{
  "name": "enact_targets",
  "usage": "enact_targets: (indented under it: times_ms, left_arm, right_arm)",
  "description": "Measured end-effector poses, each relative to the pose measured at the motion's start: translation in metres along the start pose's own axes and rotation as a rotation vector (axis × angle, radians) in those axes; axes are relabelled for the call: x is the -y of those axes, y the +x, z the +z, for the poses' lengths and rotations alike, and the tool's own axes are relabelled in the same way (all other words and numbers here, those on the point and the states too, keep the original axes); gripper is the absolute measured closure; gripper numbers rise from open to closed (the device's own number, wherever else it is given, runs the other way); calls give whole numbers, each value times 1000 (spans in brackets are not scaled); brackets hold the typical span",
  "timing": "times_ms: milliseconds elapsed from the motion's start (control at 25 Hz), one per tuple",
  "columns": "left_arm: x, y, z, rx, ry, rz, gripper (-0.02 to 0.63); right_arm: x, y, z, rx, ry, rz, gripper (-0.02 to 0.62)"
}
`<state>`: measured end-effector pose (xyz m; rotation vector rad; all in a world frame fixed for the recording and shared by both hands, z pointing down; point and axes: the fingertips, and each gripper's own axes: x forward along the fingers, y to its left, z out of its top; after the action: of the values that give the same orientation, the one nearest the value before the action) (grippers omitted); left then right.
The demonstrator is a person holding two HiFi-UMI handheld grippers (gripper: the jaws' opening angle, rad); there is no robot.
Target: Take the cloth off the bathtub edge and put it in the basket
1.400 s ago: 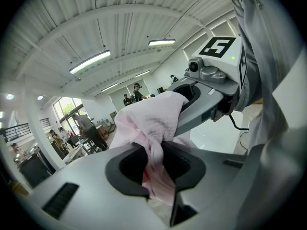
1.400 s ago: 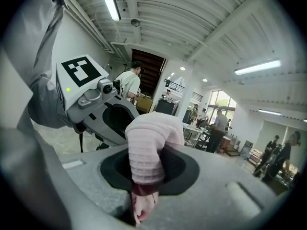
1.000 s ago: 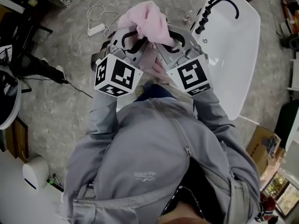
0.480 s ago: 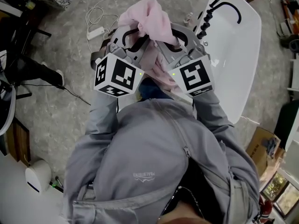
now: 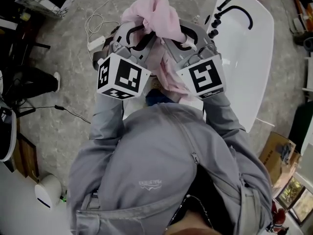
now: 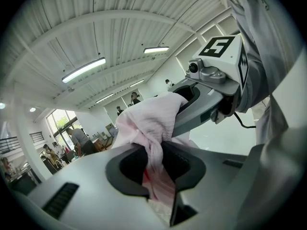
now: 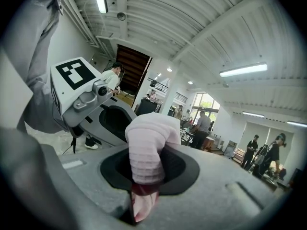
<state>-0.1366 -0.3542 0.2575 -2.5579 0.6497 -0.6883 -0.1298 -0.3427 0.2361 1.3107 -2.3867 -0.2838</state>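
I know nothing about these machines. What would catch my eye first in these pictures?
A bunched pink cloth stands out first, pinched in the fingers of both the left gripper and the right gripper and held up in front of the person. To the right lies a white bathtub with a curved black tap.

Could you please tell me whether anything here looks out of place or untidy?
Nothing looks spilled or damaged. The pink cloth is a crumpled wad, clamped in both the left tool and the right tool beside the bathtub. A white power strip lies with its cable loose on the floor.
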Motion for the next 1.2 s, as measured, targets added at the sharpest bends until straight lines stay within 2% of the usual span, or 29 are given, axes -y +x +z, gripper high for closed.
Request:
enact_targets:
  times_ms: [320,520,720,1200]
  left_arm:
    - [-38,53,13,19,29,18,522]
    - [-47,74,11,7,41,-2,522]
    - [-41,91,-3,-3,38,-78,522]
    - [-36,127,-40,-2,4,-229,522]
  right_arm:
    - [60,27,-6,35,-9,-33,515]
    - [79,37,-16,26,21,-48,515]
    - [81,46,-36,-25,74,-74,515]
    - [85,76,-78,-140,124,-116,515]
